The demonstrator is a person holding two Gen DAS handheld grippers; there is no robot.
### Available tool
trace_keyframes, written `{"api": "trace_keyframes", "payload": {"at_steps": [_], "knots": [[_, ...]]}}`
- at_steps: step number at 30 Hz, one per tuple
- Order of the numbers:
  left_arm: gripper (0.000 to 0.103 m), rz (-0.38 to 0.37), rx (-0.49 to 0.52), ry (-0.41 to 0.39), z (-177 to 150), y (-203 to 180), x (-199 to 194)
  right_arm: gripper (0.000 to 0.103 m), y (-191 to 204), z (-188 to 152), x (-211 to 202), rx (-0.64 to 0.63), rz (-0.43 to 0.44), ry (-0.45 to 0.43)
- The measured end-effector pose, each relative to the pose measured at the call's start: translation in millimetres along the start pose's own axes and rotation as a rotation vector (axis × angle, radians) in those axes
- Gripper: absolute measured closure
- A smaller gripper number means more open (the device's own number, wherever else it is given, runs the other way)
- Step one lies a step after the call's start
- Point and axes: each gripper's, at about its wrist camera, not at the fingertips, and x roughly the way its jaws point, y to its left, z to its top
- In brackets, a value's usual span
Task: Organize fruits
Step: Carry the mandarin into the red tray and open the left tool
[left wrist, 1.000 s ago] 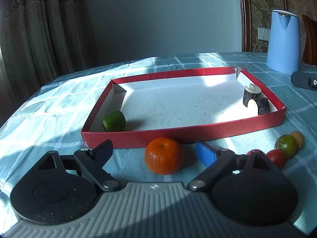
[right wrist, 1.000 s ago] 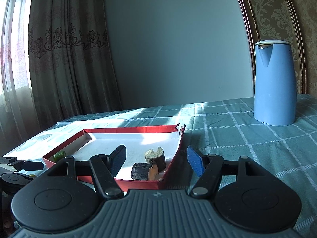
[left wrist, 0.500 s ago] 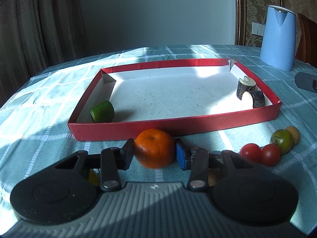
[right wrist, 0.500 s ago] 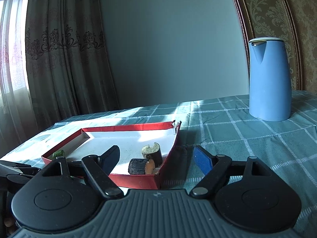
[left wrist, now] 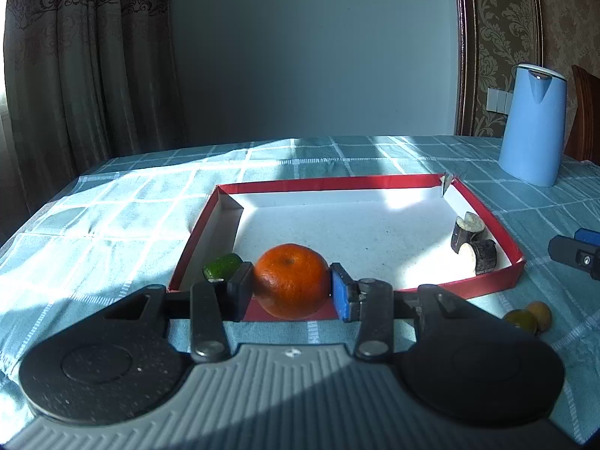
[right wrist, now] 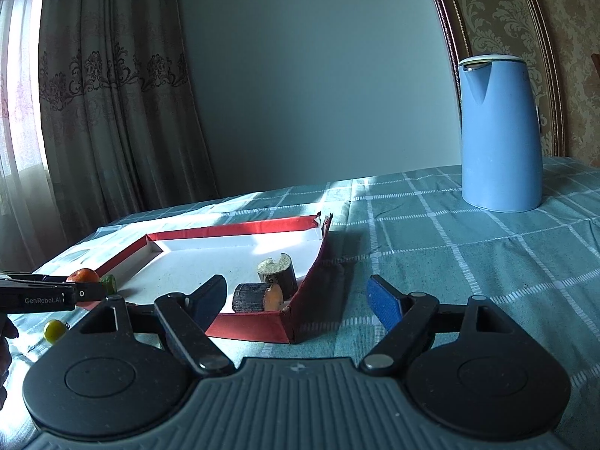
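green fruit (left wrist: 222,265) half-hidden behind left claw (left wrist: 291,288)

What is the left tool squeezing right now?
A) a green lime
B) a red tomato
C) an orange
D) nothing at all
C: the left tool has its two pads pressed against both sides of the orange, just in front of the red tray.

Patterned curtains (right wrist: 112,112), grey wall (left wrist: 311,56), sunlit tablecloth (right wrist: 468,247)

two log pieces (left wrist: 473,245) in tray (left wrist: 483,287), kettle (left wrist: 532,144) behind.
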Motion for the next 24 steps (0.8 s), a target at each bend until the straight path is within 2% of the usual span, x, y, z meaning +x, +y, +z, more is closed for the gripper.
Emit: {"api": "trace_keyframes", "payload": {"at_steps": [4, 8, 13, 20, 22, 24], "knots": [[0.063, 0.017, -0.009, -0.017, 19.8, 3.1, 12.8, 0.021, 1.2, -0.6, 1.0, -0.004, 0.002, 0.004], [0.063, 0.003, -0.039, 0.036, 26.4, 4.1, 40.6, 0.021, 1.9, -1.4, 2.1, -0.005, 0.006, 0.012], [0.063, 0.010, -0.039, 0.102, 17.9, -0.5, 67.3, 0.021, 3.6, -1.9, 2.7, -0.014, 0.014, 0.018], [0.062, 0.041, -0.013, 0.150, 6.0, -2.4, 78.5, 0.021, 4.7, -1.6, 2.9, -0.012, 0.025, 0.021], [0.054, 0.041, -0.009, 0.145, 5.0, -3.2, 77.4, 0.021, 4.7, -1.6, 3.2, -0.012, 0.024, 0.023], [0.035, 0.045, -0.011, 0.112, 6.2, -3.4, 69.5, 0.021, 4.6, -1.4, 3.3, -0.012, 0.021, 0.021]]}}
